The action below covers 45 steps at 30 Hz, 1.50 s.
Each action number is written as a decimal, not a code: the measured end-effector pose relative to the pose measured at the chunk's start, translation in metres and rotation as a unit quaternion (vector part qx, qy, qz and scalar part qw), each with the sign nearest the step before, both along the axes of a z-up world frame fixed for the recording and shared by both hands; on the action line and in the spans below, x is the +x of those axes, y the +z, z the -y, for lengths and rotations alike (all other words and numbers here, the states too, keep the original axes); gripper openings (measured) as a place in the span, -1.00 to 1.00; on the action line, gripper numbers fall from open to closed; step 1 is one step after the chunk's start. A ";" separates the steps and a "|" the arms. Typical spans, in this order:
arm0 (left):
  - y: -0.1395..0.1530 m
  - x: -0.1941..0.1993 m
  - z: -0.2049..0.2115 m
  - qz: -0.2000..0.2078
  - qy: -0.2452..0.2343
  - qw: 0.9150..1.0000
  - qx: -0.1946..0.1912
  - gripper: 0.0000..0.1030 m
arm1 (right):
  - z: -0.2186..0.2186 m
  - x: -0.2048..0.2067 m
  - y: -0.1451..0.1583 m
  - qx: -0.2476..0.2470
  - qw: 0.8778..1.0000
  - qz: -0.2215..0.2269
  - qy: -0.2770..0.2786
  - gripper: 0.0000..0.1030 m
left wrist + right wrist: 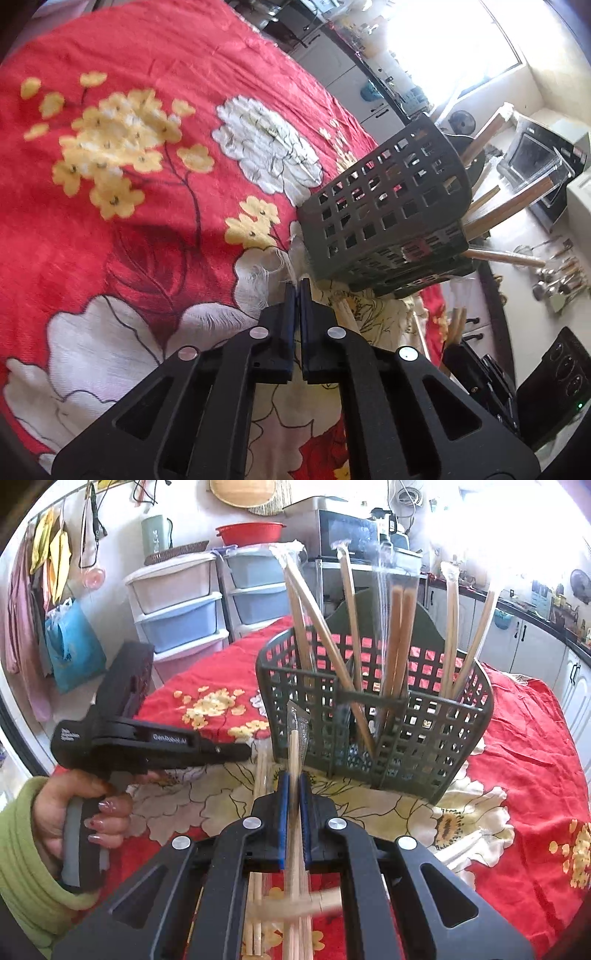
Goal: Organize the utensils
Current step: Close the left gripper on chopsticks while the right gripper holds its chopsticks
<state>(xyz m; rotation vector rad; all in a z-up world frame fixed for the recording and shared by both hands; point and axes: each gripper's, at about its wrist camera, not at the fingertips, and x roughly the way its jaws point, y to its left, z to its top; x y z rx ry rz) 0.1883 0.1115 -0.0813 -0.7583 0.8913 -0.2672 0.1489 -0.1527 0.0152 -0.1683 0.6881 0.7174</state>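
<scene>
On the floral-clothed table (pixel 524 746), the right hand-held gripper (pixel 294 775) clenches wrapped chopsticks (pixel 294 753) (bound for the basket (pixel 373 716), I judge); the left hand-held gripper (pixel 298 286) is clamped shut, empty.

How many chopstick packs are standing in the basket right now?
6 packs: three at left, one brown centre, two right; more may be hidden in the basket.

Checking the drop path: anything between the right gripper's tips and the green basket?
Right wrist view: only bare floral tablecloth between the right gripper and the basket. The wrapped chopsticks it grips point toward the basket's front wall.
</scene>
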 end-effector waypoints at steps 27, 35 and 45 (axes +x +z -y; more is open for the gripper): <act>0.009 0.027 0.045 -0.024 -0.031 0.990 0.134 -0.78 | 0.025 -0.020 0.068 0.100 0.993 0.062 0.005 -0.88; 0.027 0.009 0.031 0.010 -0.017 0.994 0.108 -0.89 | 0.032 -0.019 0.069 0.113 0.992 0.057 -0.001 -0.88; 0.047 -0.011 0.013 0.038 -0.006 0.993 0.114 -1.00 | 0.034 -0.019 0.071 0.125 0.991 0.055 -0.005 -0.88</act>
